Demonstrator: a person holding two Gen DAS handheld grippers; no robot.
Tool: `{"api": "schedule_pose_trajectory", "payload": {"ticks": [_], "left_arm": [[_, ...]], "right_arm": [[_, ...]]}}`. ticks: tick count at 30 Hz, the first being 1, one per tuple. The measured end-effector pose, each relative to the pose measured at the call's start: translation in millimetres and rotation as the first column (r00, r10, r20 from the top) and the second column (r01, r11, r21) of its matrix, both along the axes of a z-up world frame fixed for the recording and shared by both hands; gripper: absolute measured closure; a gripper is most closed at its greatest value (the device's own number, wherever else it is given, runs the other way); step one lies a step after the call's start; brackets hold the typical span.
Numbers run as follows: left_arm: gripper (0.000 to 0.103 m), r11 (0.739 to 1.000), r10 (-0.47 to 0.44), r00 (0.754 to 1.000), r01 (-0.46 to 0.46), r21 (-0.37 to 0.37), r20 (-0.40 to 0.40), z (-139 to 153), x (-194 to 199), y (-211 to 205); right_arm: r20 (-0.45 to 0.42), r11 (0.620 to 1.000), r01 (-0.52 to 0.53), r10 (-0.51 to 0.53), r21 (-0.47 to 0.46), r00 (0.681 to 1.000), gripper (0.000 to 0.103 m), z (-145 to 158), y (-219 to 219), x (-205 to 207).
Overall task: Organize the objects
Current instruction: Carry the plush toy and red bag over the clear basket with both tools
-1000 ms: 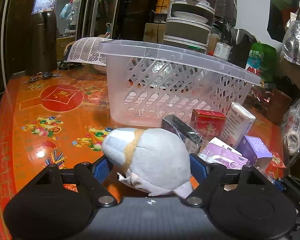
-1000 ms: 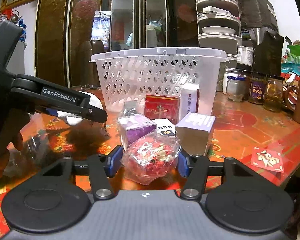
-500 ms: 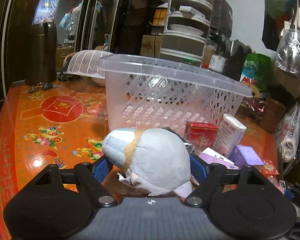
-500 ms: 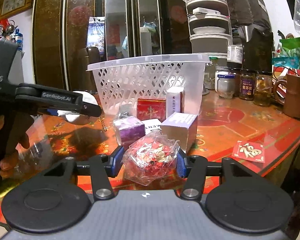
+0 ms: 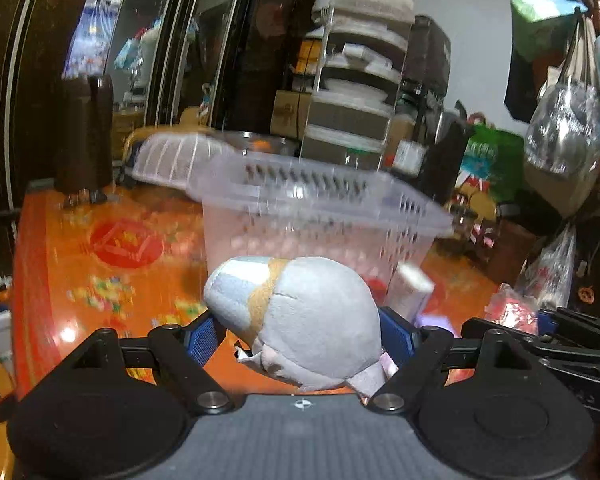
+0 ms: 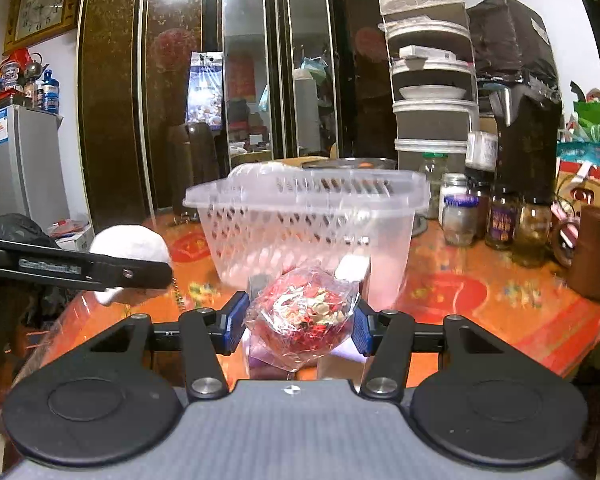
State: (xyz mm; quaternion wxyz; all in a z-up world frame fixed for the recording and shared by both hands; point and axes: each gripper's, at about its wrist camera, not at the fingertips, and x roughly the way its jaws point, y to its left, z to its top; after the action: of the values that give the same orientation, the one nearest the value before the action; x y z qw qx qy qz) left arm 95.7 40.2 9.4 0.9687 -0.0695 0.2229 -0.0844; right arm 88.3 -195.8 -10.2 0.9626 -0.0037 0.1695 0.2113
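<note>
My left gripper [image 5: 296, 334] is shut on a grey plush toy [image 5: 300, 316] with a tan band, held above the orange table in front of the clear plastic basket [image 5: 316, 216]. My right gripper [image 6: 298, 324] is shut on a clear bag of red sweets [image 6: 304, 316], held up in front of the same basket [image 6: 300, 224]. The left gripper with the plush toy [image 6: 130, 244] shows at the left of the right wrist view. The bag of sweets [image 5: 512, 308] shows at the right of the left wrist view. Small boxes on the table are mostly hidden behind the held things.
Glass jars [image 6: 500, 216] and a brown mug [image 6: 592, 252] stand on the table at the right. A tiered dish rack [image 6: 432, 80] and a dark cabinet stand behind the basket. A white mesh cover [image 5: 172, 156] and a dark flask [image 5: 86, 136] are at the far left.
Both grippers have risen with their loads, so the basket's opening now shows from above its rim and the small boxes have dropped behind the held things.
</note>
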Motion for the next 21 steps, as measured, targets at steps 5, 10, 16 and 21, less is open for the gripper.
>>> {"api": "schedule_pose_trajectory", "payload": {"ticks": [5,10,16,21], "left_arm": [[0.019,1.000,0.009,1.000,-0.009,-0.024,0.006,24,0,5],[0.019,1.000,0.000,0.999,0.001,-0.025,0.049,56,10,2],[0.019,1.000,-0.012,0.999,0.012,0.006,0.044,90,64,-7],[0.019,1.000,-0.004,0.999,0.005,0.017,-0.035,94,129,-11]], "right_arm": [[0.006,1.000,0.002,-0.002,0.011,1.000,0.047,19,-6,8],[0.037,1.000,0.003,-0.004,0.031,0.999,0.047,46,-10,25],[0.013,1.000,0.013,-0.013,0.011,1.000,0.047,78,-4,85],[-0.034,0.996,0.075,-0.077,-0.045,0.996,0.047,80,7,141]]}}
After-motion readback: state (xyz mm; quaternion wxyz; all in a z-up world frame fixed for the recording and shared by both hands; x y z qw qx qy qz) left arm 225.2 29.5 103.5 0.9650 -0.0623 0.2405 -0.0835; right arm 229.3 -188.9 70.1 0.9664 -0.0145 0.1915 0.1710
